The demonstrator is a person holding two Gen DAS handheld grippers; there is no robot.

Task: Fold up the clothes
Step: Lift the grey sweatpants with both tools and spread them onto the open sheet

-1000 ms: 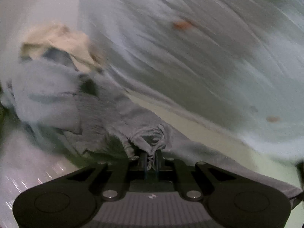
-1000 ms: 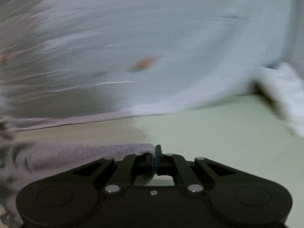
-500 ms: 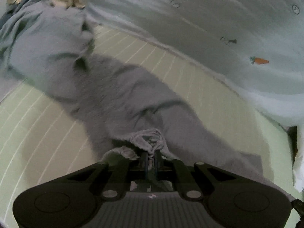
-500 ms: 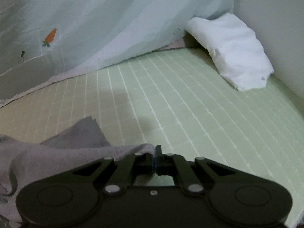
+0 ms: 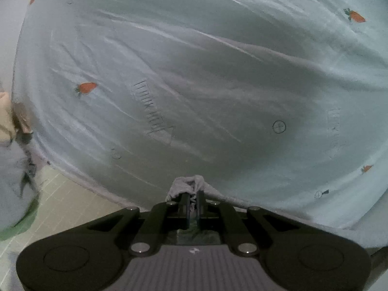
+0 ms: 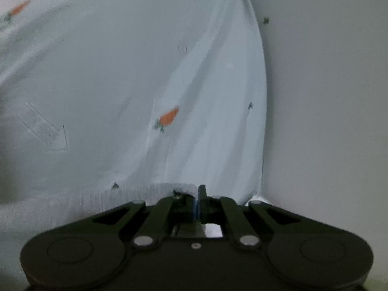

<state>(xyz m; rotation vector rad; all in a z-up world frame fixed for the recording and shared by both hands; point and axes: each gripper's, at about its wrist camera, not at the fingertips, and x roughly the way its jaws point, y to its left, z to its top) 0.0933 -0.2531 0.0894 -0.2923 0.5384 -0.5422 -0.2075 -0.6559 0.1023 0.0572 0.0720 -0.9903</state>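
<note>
So both grippers are clamped on the same grey garment [image 5: 191,185] right now: the left gripper [image 5: 191,208] has a bunched wad of it pinched between its fingers, and the right gripper [image 6: 197,202] is closed on a ribbed edge that trails off to its left. That puts the garment right at the fingertips on both sides and apparently lifted, with the rest of it hanging out of sight below. Straight ahead of both grippers is a big pale blue sheet [image 5: 218,84] printed with little carrots [image 5: 86,87]. Off to the left gripper's far left there's a pile of other clothes [image 5: 12,169], and down below it a bit of green checked bedding [image 5: 72,203]. My worry is mostly the grips. The left one is holding a crumpled lump, not a clean edge, so layers could slip out or the thing could hang crooked. The right bite looks very shallow at the rib, so a quick tug might pull it free. Also, the hanging part could drag into that pile.
</note>
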